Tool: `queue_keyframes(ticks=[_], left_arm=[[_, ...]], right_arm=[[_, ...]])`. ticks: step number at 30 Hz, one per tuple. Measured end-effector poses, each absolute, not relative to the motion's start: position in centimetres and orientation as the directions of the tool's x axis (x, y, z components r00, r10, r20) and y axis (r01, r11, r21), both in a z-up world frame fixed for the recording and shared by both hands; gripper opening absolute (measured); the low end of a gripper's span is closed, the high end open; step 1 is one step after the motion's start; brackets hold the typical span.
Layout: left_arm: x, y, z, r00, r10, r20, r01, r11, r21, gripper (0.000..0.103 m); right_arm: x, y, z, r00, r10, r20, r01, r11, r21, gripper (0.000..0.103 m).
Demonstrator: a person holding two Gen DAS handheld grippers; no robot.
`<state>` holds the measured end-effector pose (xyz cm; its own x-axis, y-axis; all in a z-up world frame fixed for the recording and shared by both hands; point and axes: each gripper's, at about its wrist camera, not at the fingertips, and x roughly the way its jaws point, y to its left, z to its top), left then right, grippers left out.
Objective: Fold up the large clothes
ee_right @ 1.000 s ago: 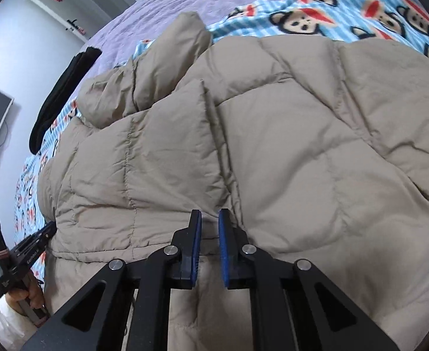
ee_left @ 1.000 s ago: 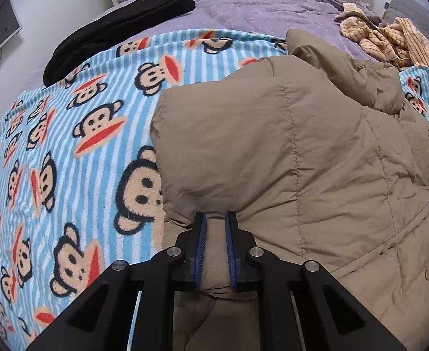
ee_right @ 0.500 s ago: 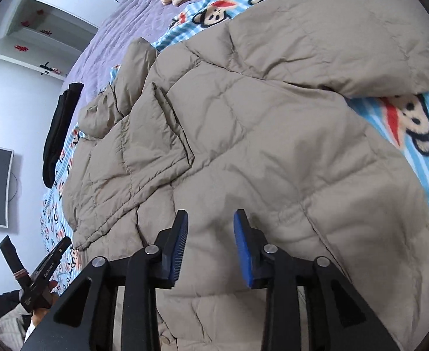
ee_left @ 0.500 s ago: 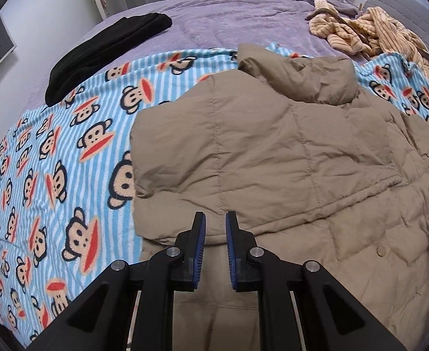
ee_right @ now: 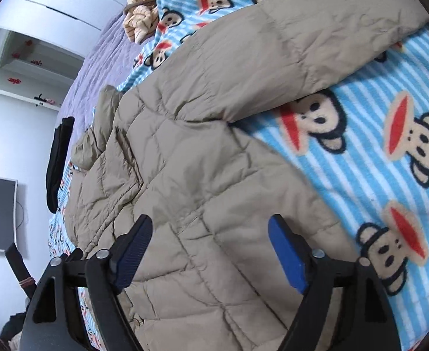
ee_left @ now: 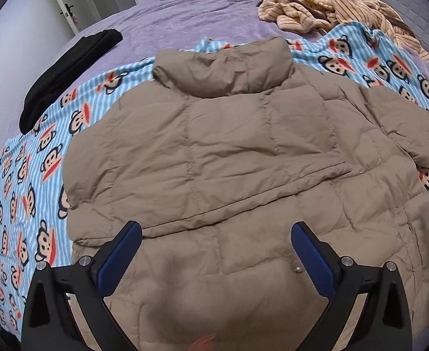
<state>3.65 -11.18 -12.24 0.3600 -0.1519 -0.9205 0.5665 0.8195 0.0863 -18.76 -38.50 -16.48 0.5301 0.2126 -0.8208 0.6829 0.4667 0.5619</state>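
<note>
Bed with purple cover, monkey blanket [ee_left: 24, 181] spread over it. Tan jacket [ee_left: 229, 158] lies flat on blanket, left side folded across its middle, right sleeve [ee_right: 287, 44] out sideways. Left tool [ee_left: 214, 251] and right tool [ee_right: 211, 245], pinched on fabric a second ago, now opening with nothing between the pads. Fold released; sleeve probably next.

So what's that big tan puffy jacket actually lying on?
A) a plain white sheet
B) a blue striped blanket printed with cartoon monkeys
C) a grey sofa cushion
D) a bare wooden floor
B: the tan jacket is spread over the blue striped monkey blanket, whose monkey faces show all round the jacket's edges in both wrist views.
</note>
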Motion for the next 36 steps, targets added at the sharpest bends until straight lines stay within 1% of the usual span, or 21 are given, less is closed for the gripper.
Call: queue_keyframes(ticks=[4,7,8,9,12,17,22,26,28,32,33,34,35,36], left_arm=[[2.9,-14.1,-12.3,0.335,-0.167,-0.927,0.591,0.803,0.069,0.102],[2.9,-15.8,-12.8,0.318,-0.148,-0.936,0.583,0.81,0.07,0.102],[2.9,-16.2,-13.0,0.318,-0.141,-0.938,0.578,0.813,0.074,0.102],[2.9,-16.5,-13.2,0.316,-0.137,-0.939,0.574,0.816,0.074,0.102],[3.1,-17.4,-13.8,0.274,-0.142,-0.951,0.574,0.818,0.044,0.102],[2.9,-18.2,-13.7,0.255,-0.162,-0.953,0.575,0.818,0.015,0.102],[3.0,-19.1,-13.3,0.257,-0.168,-0.952,0.577,0.817,0.011,0.102],[3.4,-19.5,-13.0,0.261,-0.171,-0.95,0.573,0.819,0.01,0.102],[3.7,-19.7,-12.9,0.258,-0.171,-0.951,0.566,0.824,0.005,0.102],[4.4,-19.9,-12.3,0.267,-0.188,-0.945,0.549,0.835,-0.011,0.102],[4.6,-19.8,-12.1,0.274,-0.193,-0.942,0.546,0.838,-0.013,0.102],[4.8,-19.8,-12.0,0.282,-0.196,-0.939,0.542,0.84,-0.013,0.102],[5.0,-19.7,-11.9,0.287,-0.199,-0.937,0.538,0.843,-0.014,0.102],[5.3,-19.5,-11.8,0.289,-0.202,-0.936,0.534,0.846,-0.018,0.102]], right_arm=[[-20.5,-41.9,-16.8,0.558,0.183,-0.81,0.704,0.413,0.578,0.088],[-21.9,-44.6,-17.2,0.585,0.156,-0.796,0.719,0.353,0.598,0.09],[-22.2,-45.4,-17.3,0.594,0.14,-0.792,0.725,0.335,0.602,0.094],[-22.5,-46.1,-17.4,0.6,0.121,-0.791,0.732,0.315,0.604,0.103],[-23.2,-48.5,-17.7,0.622,0.076,-0.78,0.742,0.264,0.617,0.103],[-23.4,-52.2,-18.9,0.622,0.069,-0.78,0.757,0.202,0.621,0.103],[-23.8,-56.3,-20.6,0.702,0.081,-0.707,0.703,0.074,0.707,0.103],[-23.4,-59.0,-19.6,0.769,0.029,-0.638,0.636,0.067,0.769,0.103],[-23.3,-60.4,-19.0,0.785,-0.007,-0.619,0.618,0.065,0.783,0.103],[-23.4,-62.8,-19.3,0.812,-0.037,-0.583,0.582,-0.031,0.813,0.102],[-23.4,-63.2,-19.5,0.818,-0.04,-0.574,0.571,-0.068,0.818,0.098],[-23.5,-63.5,-19.6,0.826,-0.04,-0.562,0.557,-0.094,0.825,0.09],[-23.3,-63.7,-19.7,0.834,-0.035,-0.551,0.544,-0.112,0.831,0.054],[-23.1,-63.7,-19.7,0.838,-0.02,-0.546,0.54,-0.12,0.833,0.011]])
